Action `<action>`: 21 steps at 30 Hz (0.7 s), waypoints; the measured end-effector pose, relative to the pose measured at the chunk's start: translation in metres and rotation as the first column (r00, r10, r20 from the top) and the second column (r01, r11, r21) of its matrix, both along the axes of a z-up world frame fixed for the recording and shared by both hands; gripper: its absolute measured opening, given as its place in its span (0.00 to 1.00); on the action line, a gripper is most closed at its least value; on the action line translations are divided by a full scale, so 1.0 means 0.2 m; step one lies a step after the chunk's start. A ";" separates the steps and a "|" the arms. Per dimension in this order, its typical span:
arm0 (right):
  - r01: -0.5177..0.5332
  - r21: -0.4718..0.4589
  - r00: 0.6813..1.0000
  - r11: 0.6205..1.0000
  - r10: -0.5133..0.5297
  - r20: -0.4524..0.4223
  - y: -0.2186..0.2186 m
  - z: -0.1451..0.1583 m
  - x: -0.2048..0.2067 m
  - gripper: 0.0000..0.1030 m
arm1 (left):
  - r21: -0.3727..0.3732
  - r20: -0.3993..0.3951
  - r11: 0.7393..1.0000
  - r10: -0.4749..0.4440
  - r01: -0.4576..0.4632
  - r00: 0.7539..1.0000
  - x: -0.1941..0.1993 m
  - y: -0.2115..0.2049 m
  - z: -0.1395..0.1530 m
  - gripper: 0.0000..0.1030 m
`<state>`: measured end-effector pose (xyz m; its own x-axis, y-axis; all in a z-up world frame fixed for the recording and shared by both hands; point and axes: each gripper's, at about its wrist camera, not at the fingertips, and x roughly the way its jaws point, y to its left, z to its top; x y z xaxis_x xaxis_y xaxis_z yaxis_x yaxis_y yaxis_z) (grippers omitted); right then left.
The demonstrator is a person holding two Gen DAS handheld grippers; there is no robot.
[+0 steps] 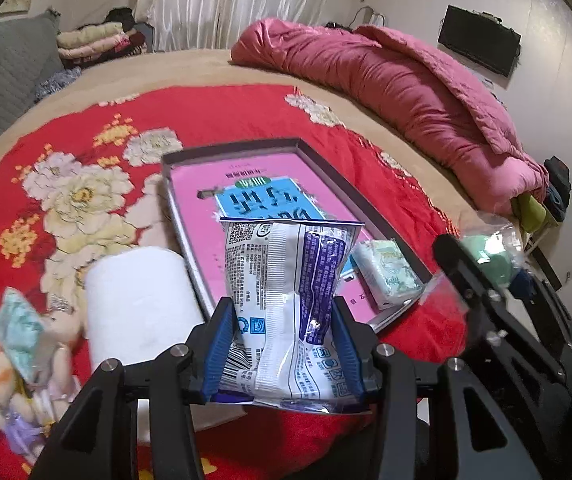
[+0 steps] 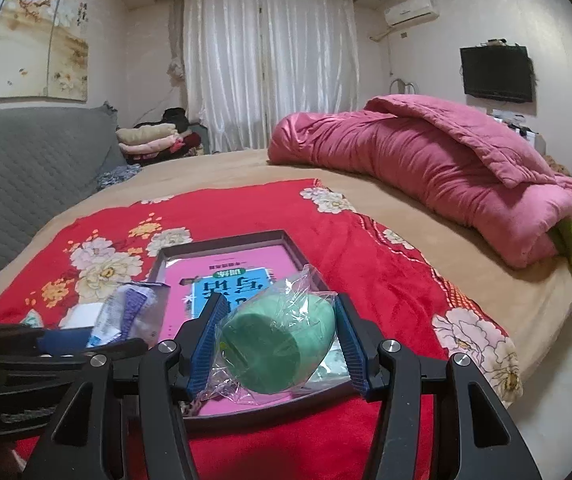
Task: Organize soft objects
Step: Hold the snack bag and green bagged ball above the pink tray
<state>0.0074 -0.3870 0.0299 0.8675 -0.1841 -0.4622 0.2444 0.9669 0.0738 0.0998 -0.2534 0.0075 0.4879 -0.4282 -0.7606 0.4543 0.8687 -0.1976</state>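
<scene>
Red floral blanket under shallow tray; left gripper clamping crinkly snack bag just above it. Right view: right gripper squeezing wrapped green roll over tray; could slide out of loose film.

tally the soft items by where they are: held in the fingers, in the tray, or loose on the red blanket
Held: 2, white snack bag, green wrapped roll
In the tray: 1, tissue pack
On the red blanket: 3, paper roll, teal packet, plush toys
Total: 6
</scene>
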 end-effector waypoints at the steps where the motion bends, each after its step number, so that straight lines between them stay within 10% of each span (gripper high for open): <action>1: 0.007 0.004 1.000 1.000 -0.007 0.000 -0.01 0.00 0.00 0.55 | -0.004 -0.008 1.000 -0.001 0.001 1.000 0.01 0.00 -0.01 0.47; 21: 0.030 0.019 1.000 0.999 -0.029 -0.009 -0.06 -0.05 0.02 0.55 | 0.040 -0.042 0.999 -0.028 0.030 0.999 0.14 -0.12 -0.15 0.47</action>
<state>0.0122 -0.3989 0.0206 0.8576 -0.2003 -0.4737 0.2735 0.9576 0.0903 0.1277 -0.2782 -0.0235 0.4438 -0.4096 -0.7970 0.4714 0.8631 -0.1811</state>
